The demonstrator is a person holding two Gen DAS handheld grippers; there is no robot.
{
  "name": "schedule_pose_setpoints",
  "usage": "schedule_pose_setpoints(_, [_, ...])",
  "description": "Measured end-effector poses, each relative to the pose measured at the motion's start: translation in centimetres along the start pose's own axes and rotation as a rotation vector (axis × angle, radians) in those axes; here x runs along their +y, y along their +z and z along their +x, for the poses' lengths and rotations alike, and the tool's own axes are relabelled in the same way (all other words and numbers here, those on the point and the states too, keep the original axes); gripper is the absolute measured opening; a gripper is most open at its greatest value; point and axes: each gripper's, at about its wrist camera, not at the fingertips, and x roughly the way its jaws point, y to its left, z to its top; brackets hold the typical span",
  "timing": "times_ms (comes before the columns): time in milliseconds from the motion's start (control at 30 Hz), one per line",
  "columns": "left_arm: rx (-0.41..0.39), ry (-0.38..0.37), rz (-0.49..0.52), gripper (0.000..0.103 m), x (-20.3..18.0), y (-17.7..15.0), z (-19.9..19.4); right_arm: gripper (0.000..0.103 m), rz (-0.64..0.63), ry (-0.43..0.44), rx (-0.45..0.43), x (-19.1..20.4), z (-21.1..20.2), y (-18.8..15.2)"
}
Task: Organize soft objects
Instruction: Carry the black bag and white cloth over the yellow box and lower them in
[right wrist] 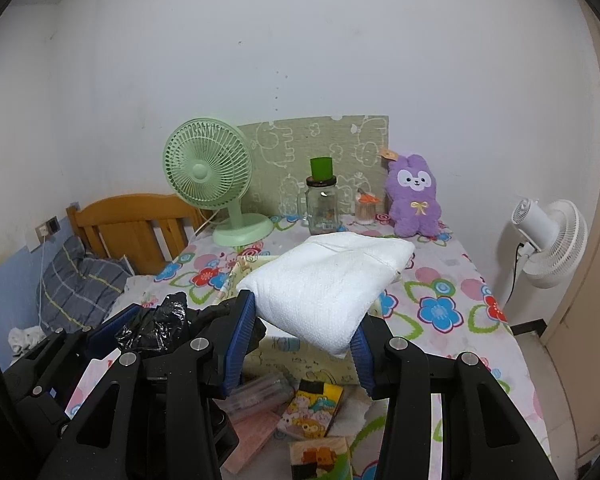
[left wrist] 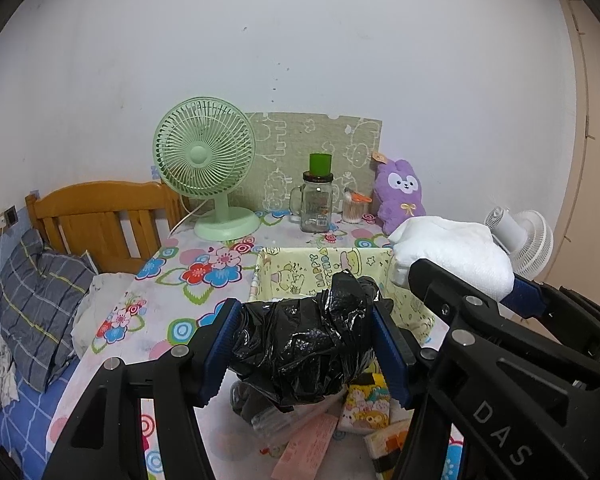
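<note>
Left tool [left wrist: 306, 344] clamps black bag [left wrist: 300, 348] — right tool [right wrist: 304, 336] clamps white towel [right wrist: 328, 284]; bin [left wrist: 300, 268] reads "HAPPY".

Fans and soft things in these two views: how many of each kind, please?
Fans: 2, green desk fan, white fan.
Plush toys: 1, purple plush rabbit.
Folded white towels: 1.
Crumpled black plastic bags: 1.
Total: 5.
</note>
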Motion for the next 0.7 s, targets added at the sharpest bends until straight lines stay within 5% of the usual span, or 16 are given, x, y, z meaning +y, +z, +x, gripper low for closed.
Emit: schedule_pose_setpoints(700, [0.062,0.005,-0.022,0.066,0.3,2.0,7.0,0.049,0.011,0.036,0.046,-1.4,7.3,2.3])
